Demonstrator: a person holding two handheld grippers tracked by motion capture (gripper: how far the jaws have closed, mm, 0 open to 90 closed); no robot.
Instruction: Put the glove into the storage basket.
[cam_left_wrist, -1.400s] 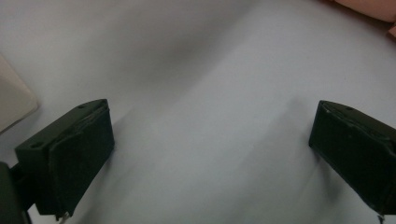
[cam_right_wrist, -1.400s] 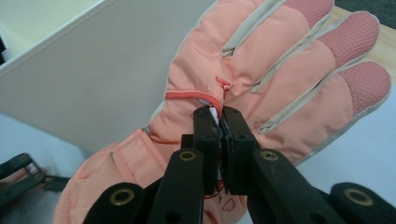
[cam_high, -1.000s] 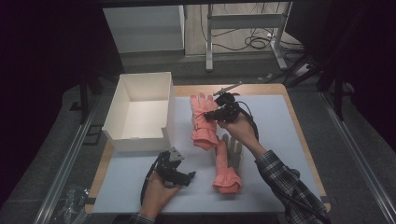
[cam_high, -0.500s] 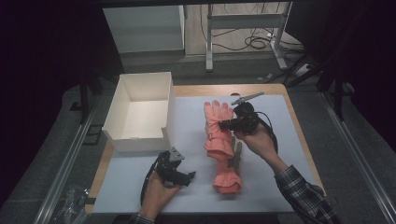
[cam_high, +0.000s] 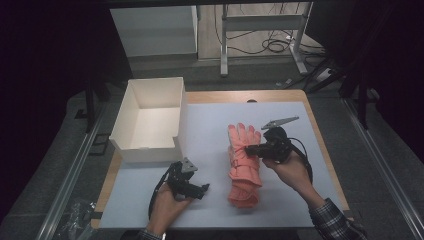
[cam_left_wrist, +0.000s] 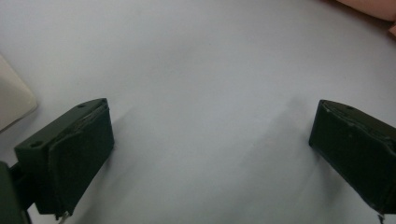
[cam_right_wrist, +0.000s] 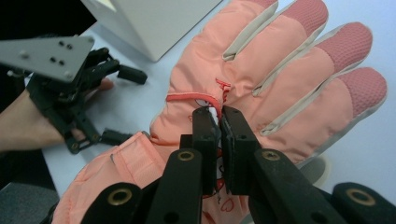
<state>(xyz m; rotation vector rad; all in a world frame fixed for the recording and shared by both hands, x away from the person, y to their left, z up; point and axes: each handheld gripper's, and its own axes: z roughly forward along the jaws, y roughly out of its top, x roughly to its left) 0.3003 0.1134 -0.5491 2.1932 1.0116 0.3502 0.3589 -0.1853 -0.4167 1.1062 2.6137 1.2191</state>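
- Salmon-pink glove (cam_high: 244, 150) lies stacked on its mate (cam_high: 244, 191) on the worktop (cam_high: 210, 130), right of the white box (cam_high: 150, 120).
- Right gripper (cam_high: 250, 149) has its fingers (cam_right_wrist: 205, 135) pinched on the upper glove's back fabric.
- Left gripper (cam_high: 204, 190) rests apart, fingers (cam_left_wrist: 74, 154) wide, holding nothing.
- Judging by this, both gloves are paired but not yet boxed.

Black tongs (cam_right_wrist: 219, 122), brass-ringed screw holes, grey triangular plate, black cables; plaid sleeve (cam_high: 334, 223).

Open claw (cam_left_wrist: 210, 154) over pale mat (cam_left_wrist: 201, 74), pink glove (cam_left_wrist: 373, 7) corner
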